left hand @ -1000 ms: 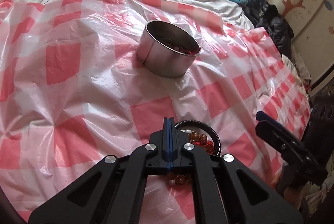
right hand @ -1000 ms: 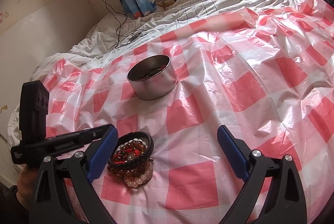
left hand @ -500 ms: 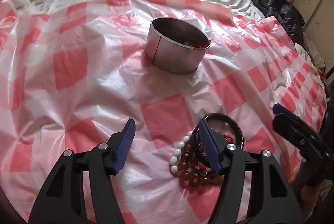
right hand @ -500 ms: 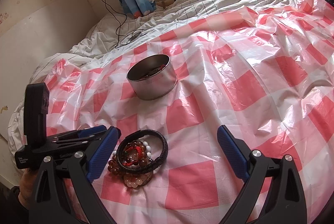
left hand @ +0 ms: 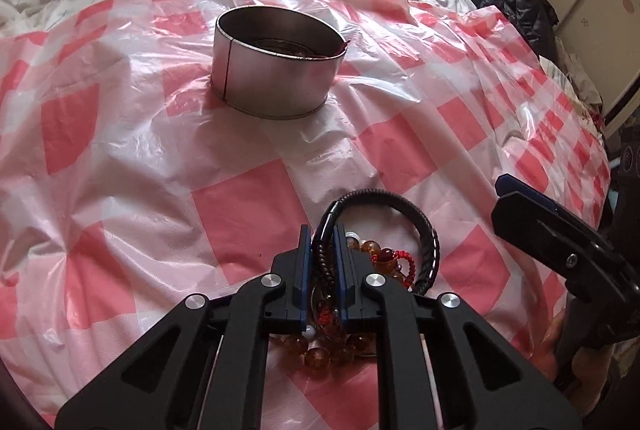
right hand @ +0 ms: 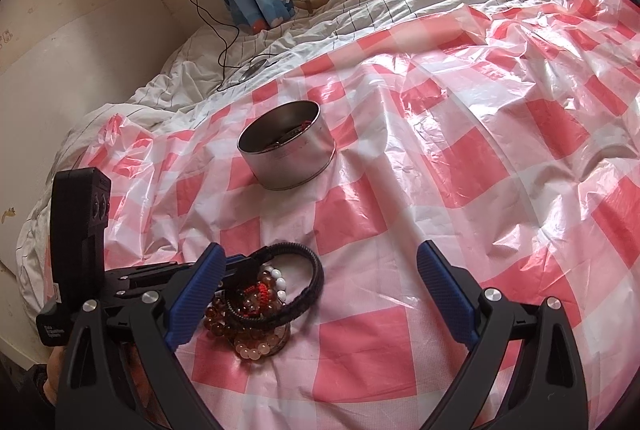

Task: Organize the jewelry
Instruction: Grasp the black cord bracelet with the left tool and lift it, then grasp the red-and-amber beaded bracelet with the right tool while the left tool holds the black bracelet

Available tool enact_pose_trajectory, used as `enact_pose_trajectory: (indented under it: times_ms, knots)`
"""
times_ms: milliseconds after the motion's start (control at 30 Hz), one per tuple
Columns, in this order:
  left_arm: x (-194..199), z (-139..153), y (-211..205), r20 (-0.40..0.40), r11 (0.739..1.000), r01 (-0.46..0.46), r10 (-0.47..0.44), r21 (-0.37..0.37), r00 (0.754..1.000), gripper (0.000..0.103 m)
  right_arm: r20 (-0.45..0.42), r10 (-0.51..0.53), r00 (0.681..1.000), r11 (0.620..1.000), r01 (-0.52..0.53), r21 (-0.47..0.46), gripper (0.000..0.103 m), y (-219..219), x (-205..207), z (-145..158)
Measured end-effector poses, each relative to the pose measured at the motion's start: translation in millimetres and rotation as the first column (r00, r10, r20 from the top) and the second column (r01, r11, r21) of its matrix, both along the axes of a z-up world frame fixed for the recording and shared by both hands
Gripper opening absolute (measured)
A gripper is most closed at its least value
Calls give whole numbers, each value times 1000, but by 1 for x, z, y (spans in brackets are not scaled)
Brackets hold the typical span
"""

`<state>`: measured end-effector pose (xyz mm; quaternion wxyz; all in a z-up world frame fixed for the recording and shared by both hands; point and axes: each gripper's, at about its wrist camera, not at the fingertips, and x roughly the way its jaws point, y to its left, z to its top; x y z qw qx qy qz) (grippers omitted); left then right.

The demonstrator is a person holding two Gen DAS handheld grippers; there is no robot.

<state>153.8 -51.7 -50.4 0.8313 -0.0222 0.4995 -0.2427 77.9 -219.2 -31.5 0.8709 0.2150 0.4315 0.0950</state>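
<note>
The black braided bracelet [left hand: 428, 234] is pinched by one side of its loop between the clenched blue pads of the left gripper [left hand: 323, 262], apparently so it can be drawn free alone. It rests on a heap of amber, white and red bead bracelets [right hand: 256, 314] on the pink checked plastic sheet [left hand: 240, 201]. The round metal tin [left hand: 276, 65], well apart beyond, is judged the destination, some jewelry already lying inside. The right gripper [right hand: 320, 294] is held spread wide, grasping nothing, just beside the heap.

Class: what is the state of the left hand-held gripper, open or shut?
Shut: the left hand-held gripper has both blue pads pressed against the black braided bracelet, pinching its band.
</note>
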Motion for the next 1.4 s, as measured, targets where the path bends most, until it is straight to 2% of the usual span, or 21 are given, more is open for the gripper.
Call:
enact_pose_trajectory:
  times_ms: [33, 133, 267, 367, 433, 533, 633, 733, 800, 900, 967, 1000, 1167, 1300, 1400]
  knots:
    - [0, 2, 2, 7, 1000, -7, 7, -10, 1000, 9, 0, 0, 1000, 1000, 0, 1, 93, 0, 0, 0]
    - [4, 14, 26, 21, 992, -75, 78, -104, 997, 9, 2, -1, 1000, 1000, 1, 7, 93, -1, 0, -1]
    - [11, 24, 67, 23, 961, -204, 212, -188, 977, 9, 8, 15, 1000, 1000, -16, 18, 93, -1, 0, 0]
    - [18, 21, 91, -5, 934, -290, 295, -207, 955, 9, 33, 69, 997, 996, -71, 50, 93, 5, -1, 3]
    - [20, 18, 98, -25, 925, -319, 321, -205, 947, 9, 49, 138, 989, 984, -143, 109, 93, 11, 0, 4]
    - [24, 17, 104, -38, 926, -322, 321, -196, 946, 9, 47, 234, 971, 946, -239, 218, 93, 19, 4, -3]
    - [25, 18, 101, -34, 933, -307, 306, -190, 951, 9, 15, 276, 961, 934, -272, 230, 91, 29, 8, -8]
    - [25, 16, 98, -39, 936, -298, 296, -189, 955, 9, -26, 310, 950, 937, -301, 178, 67, 43, 12, -12]
    - [25, 16, 98, -40, 937, -295, 292, -188, 955, 10, -61, 325, 944, 938, -313, 146, 59, 53, 15, -16]
    - [25, 16, 97, -40, 937, -296, 294, -187, 955, 10, -90, 314, 945, 946, -303, 119, 42, 55, 16, -21]
    - [25, 16, 97, -41, 936, -297, 295, -187, 955, 10, -105, 302, 948, 950, -289, 118, 14, 52, 16, -25]
    - [25, 16, 96, -42, 936, -298, 296, -187, 954, 10, -113, 299, 947, 951, -286, 119, 9, 51, 16, -27]
    - [25, 16, 97, -40, 936, -298, 296, -187, 954, 10, -76, 283, 956, 954, -272, 126, 6, 41, 12, -22]
    - [25, 17, 96, -38, 935, -300, 299, -191, 954, 10, -1, 214, 977, 954, -209, 217, 6, 16, 5, -13]
    - [26, 16, 95, -40, 936, -297, 295, -188, 955, 10, 9, 161, 987, 950, -157, 269, 6, 0, 4, -15]
